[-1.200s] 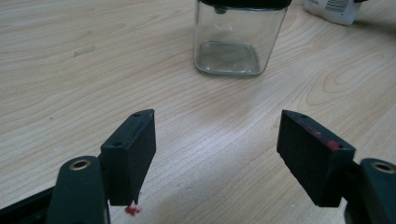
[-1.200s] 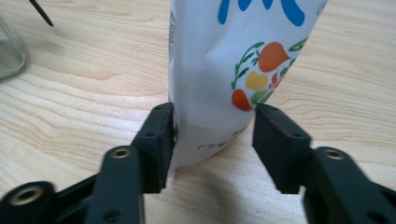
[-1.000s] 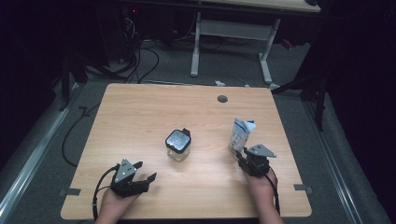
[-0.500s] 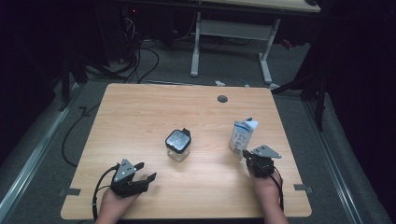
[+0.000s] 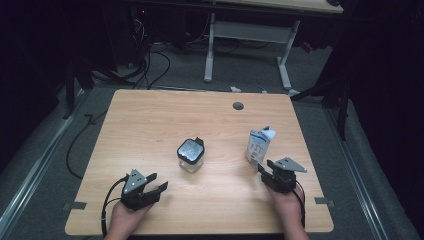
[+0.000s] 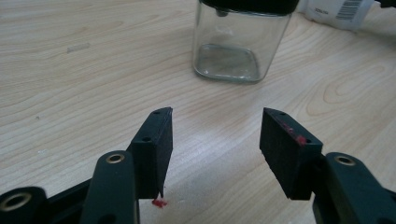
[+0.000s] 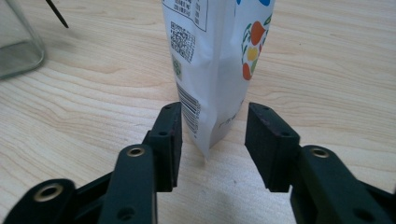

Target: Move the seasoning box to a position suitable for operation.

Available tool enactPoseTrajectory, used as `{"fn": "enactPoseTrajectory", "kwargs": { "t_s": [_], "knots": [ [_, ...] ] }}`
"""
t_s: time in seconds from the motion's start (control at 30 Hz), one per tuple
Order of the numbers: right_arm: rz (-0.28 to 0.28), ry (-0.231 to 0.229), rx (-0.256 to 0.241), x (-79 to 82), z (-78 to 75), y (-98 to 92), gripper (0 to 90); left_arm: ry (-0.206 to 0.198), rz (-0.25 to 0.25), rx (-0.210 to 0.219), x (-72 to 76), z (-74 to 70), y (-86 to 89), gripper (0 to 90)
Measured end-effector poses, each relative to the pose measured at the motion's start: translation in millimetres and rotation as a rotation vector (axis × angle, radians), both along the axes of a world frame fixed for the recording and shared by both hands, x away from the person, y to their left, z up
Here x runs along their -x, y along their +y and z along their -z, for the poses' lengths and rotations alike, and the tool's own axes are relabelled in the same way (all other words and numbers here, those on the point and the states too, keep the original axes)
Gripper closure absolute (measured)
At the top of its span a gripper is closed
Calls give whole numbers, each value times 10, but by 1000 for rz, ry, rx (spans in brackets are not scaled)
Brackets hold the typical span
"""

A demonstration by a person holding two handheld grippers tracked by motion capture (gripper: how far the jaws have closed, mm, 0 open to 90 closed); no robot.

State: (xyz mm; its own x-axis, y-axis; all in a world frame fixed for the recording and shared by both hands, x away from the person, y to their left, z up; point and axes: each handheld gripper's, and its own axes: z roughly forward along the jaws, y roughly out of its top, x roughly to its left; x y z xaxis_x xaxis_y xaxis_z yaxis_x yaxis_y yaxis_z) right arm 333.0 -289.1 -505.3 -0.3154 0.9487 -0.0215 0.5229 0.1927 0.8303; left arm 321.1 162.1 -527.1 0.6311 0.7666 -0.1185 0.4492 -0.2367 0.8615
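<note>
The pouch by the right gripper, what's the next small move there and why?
Probably ease the right gripper forward a little, then close. Its jaws are open on either side of the pouch, whose lower edge is just entering the gap, and the pads touch nothing yet. The pouch stands upright on the table. The jar stands apart to the left, untouched.

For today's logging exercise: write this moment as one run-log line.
left gripper: open, idle, facing glass jar | right gripper: open, jaws flanking upright pouch, no grip | jar: lidded, empty
</note>
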Motion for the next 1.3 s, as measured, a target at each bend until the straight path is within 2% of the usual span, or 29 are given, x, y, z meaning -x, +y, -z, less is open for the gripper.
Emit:
{"fn": "enactPoseTrajectory", "kwargs": {
  "t_s": [0.07,0.2,0.23,0.3,0.4,0.53,0.57,0.63,0.67,0.73,0.77,0.93,0.97,1.07,1.17,1.3],
  "knots": [
    [6,-5,-8,25,13,-8,540,1,-29,1,-27,-11,-12,459],
    [8,-22,-11,77,32,-26,541,-14,-56,-10,-113,-27,-55,533],
    [6,-23,-18,83,37,-31,550,-5,-59,-3,-164,-26,-72,553],
    [20,-28,-31,69,45,-44,562,2,-78,-18,-255,-20,-110,636],
    [11,-37,-37,50,46,-52,563,23,-107,-19,-446,-19,-162,680],
    [-2,-39,-40,12,36,-43,561,8,-114,-31,-652,-52,-254,784],
    [-5,-48,-50,17,28,-43,552,1,-112,-42,-702,-62,-289,848],
    [-3,-49,-47,34,29,-35,546,2,-114,-18,-810,-56,-329,876],
    [-10,-53,-44,56,31,-34,547,15,-117,-9,-856,-51,-336,897],
    [-17,-56,-47,104,42,-35,572,24,-106,8,-955,-28,-367,899],
    [-17,-59,-41,164,52,-39,590,8,-98,13,-973,-23,-383,899],
    [-31,-75,-25,204,50,-27,608,-6,-56,26,-1044,-42,-454,900],
    [-31,-75,-26,207,47,-12,602,-5,-43,43,-1043,-44,-465,900],
    [-35,-77,-18,207,46,-3,605,-1,-16,50,-1011,-44,-490,900],
    [-33,-81,-16,211,48,13,601,-8,0,38,-969,-58,-500,900],
    [-34,-74,-14,214,51,28,588,-20,8,39,-875,-85,-490,900]
  ]
}}
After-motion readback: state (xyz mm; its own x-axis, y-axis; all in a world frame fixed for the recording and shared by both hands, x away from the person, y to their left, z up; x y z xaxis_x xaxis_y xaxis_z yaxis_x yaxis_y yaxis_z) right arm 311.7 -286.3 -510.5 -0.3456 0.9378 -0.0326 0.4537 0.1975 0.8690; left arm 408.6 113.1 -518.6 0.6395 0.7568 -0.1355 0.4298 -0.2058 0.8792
